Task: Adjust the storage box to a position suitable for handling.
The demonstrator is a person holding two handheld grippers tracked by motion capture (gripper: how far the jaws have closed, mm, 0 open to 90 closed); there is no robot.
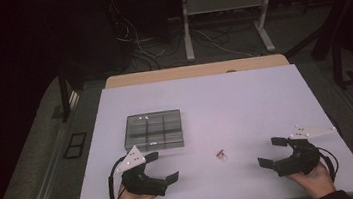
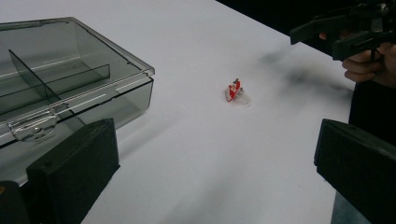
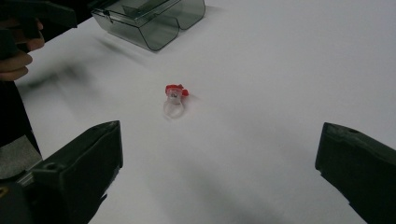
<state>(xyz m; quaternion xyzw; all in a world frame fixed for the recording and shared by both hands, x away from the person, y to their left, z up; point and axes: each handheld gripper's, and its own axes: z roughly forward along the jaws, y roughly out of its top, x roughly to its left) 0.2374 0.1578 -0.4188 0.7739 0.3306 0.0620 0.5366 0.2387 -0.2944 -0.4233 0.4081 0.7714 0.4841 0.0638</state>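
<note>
A tiny toy ring [image 1: 221, 154] lies on the white desk [image 1: 245, 101], near the front edge and about halfway between the left and right edges. It has a red top and a clear, see-through band. In the right gripper view the ring [image 3: 175, 100] lies flat with its clear loop toward the front and the red part behind it. In the left gripper view the ring [image 2: 236, 91] looks tipped on its side. Nothing touches it. It sits alone on the bare desk.
</note>
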